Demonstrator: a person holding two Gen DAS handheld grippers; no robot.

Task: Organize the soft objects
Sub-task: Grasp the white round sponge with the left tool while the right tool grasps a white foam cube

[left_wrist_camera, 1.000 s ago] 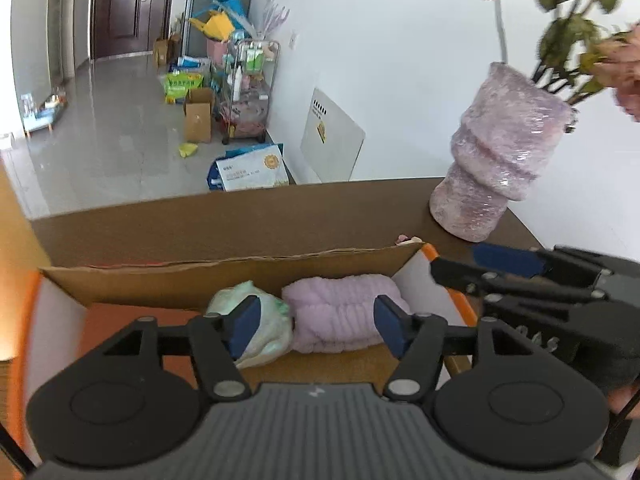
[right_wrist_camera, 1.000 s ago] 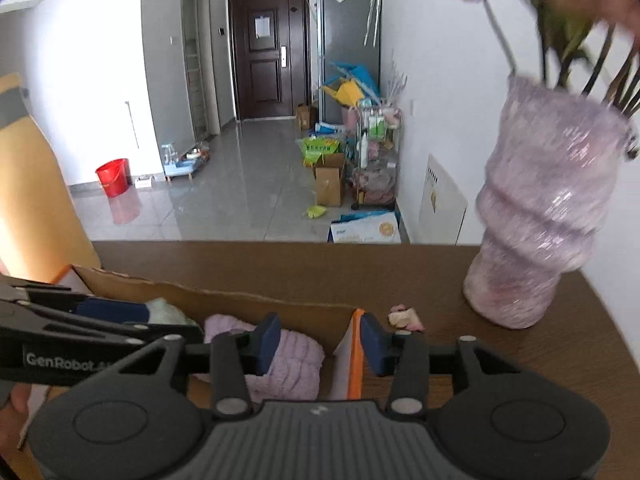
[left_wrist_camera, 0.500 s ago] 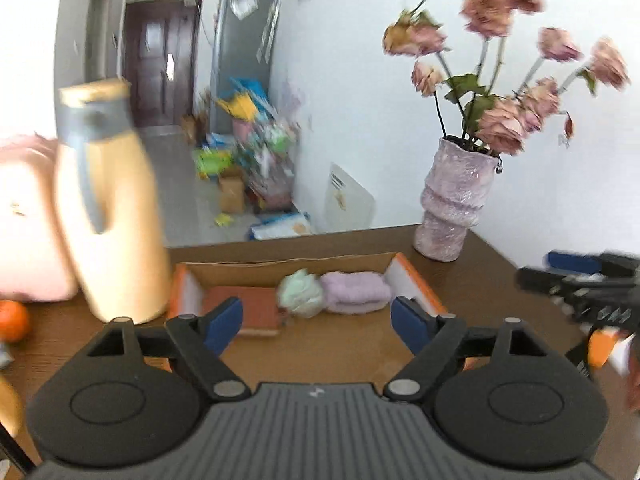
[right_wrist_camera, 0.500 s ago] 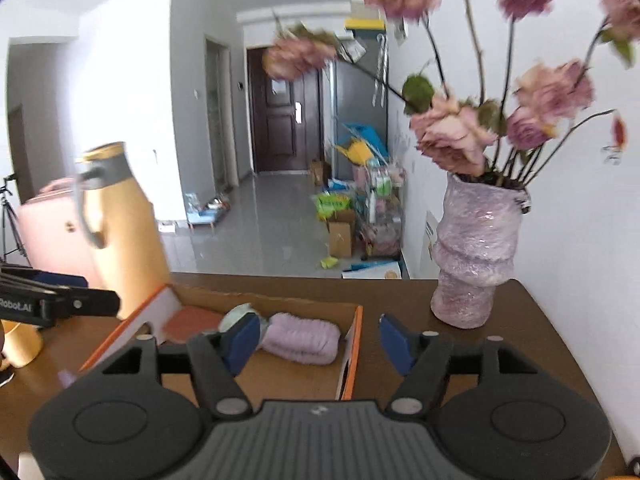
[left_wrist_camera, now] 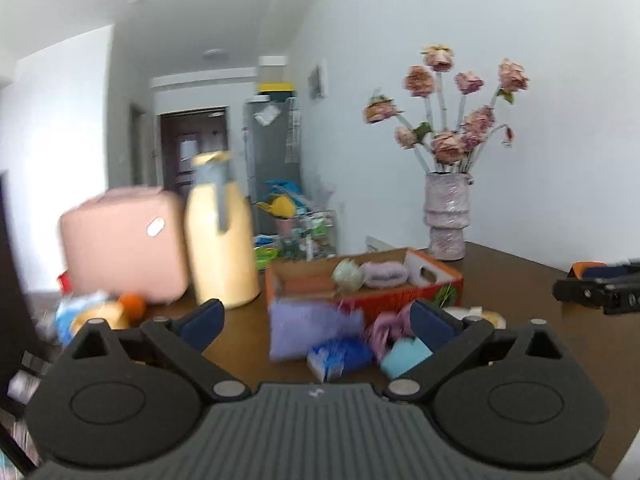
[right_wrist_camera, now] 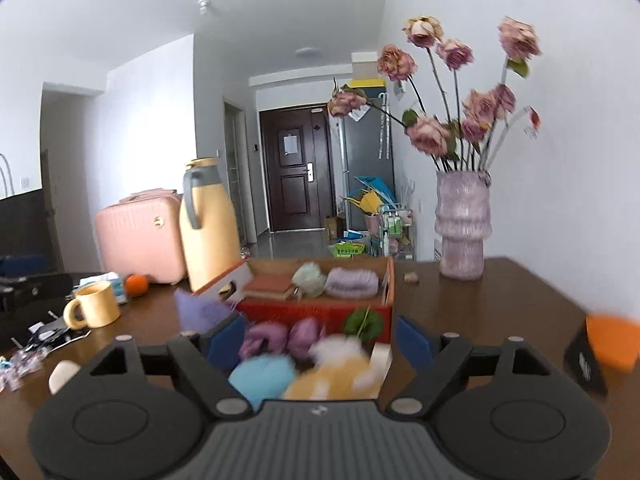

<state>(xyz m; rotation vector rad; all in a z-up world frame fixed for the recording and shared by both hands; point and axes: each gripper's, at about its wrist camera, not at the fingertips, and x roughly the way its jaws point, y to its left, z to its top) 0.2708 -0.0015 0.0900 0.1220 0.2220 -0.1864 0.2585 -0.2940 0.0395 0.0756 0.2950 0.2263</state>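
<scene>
Both grippers, left (left_wrist_camera: pixel 316 322) and right (right_wrist_camera: pixel 320 340), jaws just spread, empty, above seemingly untouched blurred soft toys (right_wrist_camera: pixel 304 364).

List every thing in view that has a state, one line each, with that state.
left gripper: open, nothing between its jaws, which have just been opening
right gripper: open, holding nothing, its jaws have just been opening
cardboard box: open-topped, partly filled
lilac towel: rolled, in the box
vase: upright, holding flowers
yellow jug: upright, lid on
yellow mug: upright

Way to cardboard box (right_wrist_camera: pixel 320 314) blocked by soft items (right_wrist_camera: pixel 280 360) heaped in front; box flanked by yellow jug (right_wrist_camera: pixel 208 224) and vase (right_wrist_camera: pixel 462 226).
</scene>
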